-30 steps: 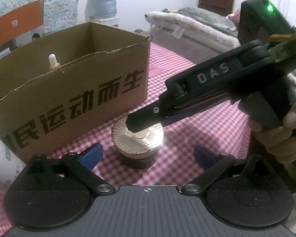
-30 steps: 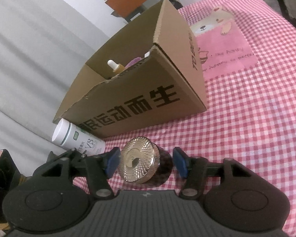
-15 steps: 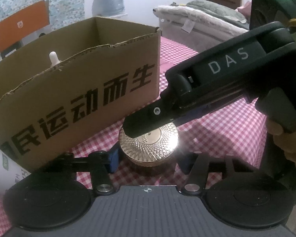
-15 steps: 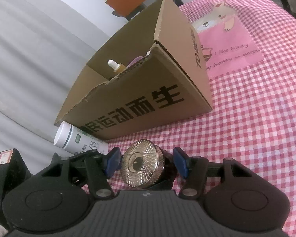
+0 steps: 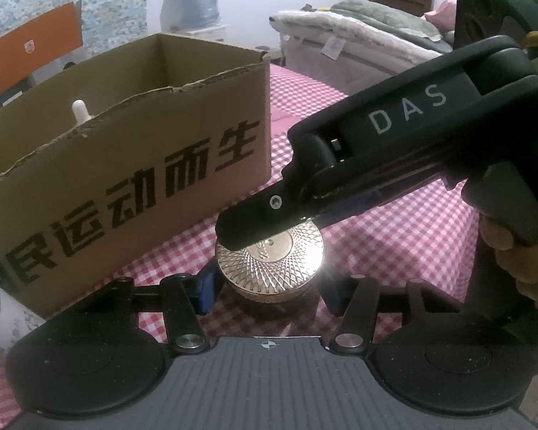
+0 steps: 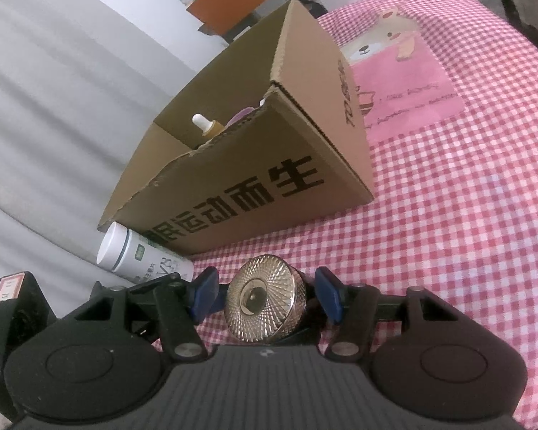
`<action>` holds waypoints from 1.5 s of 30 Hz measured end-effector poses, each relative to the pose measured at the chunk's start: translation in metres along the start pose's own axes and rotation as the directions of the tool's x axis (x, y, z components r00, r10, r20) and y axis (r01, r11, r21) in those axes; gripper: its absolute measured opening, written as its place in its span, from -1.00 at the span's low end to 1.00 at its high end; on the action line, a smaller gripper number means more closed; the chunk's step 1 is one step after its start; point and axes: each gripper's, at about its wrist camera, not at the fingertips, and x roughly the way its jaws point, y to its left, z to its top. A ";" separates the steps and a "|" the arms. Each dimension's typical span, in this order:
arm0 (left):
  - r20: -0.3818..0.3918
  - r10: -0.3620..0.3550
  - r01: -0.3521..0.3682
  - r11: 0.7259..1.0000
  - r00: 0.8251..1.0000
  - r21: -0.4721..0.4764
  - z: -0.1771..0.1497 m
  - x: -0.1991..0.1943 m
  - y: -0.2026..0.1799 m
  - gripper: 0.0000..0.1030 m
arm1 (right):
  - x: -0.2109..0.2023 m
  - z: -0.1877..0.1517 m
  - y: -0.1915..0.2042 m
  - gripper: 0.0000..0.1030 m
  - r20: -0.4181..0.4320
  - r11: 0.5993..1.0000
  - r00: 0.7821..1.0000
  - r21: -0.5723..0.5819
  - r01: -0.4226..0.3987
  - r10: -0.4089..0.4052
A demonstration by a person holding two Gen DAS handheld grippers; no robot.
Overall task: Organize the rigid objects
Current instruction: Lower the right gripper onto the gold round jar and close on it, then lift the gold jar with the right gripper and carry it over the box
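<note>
In the left wrist view a bedroom lies behind the work: a bed (image 5: 358, 32) piled with grey bedding at the far right, a water jug (image 5: 193, 3) against the back wall, an orange chair (image 5: 32, 53) at the far left, and a pink checked cloth (image 5: 394, 236) covering the tabletop. The left gripper (image 5: 267, 292) has its jaws part open, one blue pad on each side of the gold-lidded jar (image 5: 269, 268), which stands upright on the cloth between them; whether the pads touch the jar's sides cannot be told. Just beyond the jaws and to their left stands the open cardboard box (image 5: 132, 165) with black printed characters, a white dropper tip (image 5: 79, 109) showing over its torn rim. The right gripper (image 5: 254, 229) reaches in from the right, its black finger lying over the jar's lid, with a hand (image 5: 520, 261) on its handle at the right edge. In the right wrist view the same checked cloth (image 6: 448, 233) spreads ahead and to the right, with a pink cartoon-bear panel (image 6: 401, 82) far ahead and grey fabric at the left. The right gripper (image 6: 267, 301) has its jaws open around the jar (image 6: 265, 304), whose patterned lid faces the camera; a gap shows on each side between pad and jar. Ahead of the jaws stands the box (image 6: 269, 186), holding the dropper bottle (image 6: 206, 127). A white tube (image 6: 136, 258) lies on its side ahead of the left jaw, against the box's near corner.
</note>
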 end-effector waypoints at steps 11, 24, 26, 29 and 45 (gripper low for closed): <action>-0.002 0.018 -0.018 1.000 1.000 0.000 -0.001 -0.002 -0.004 0.20 | -0.014 -0.002 -0.011 0.21 0.034 1.000 0.999 0.026 -0.011 0.010; -0.003 -0.016 0.015 0.998 1.000 -0.054 -0.003 0.007 0.006 0.12 | -0.006 -0.005 -0.006 0.20 0.004 1.000 1.000 0.021 -0.006 0.006; -0.001 -0.010 0.010 0.998 1.000 -0.057 -0.004 0.007 0.008 0.11 | -0.004 -0.009 -0.006 0.10 -0.005 1.000 1.000 0.017 0.001 -0.001; -0.006 -0.006 0.006 0.998 1.000 -0.061 -0.003 0.006 0.008 0.09 | -0.004 -0.012 -0.004 0.07 0.003 1.000 1.000 0.010 0.017 -0.017; 0.015 0.051 -0.050 0.996 0.999 -0.079 0.010 -0.018 0.008 0.08 | -0.011 -0.009 0.022 0.03 0.045 0.999 0.999 -0.048 0.009 -0.007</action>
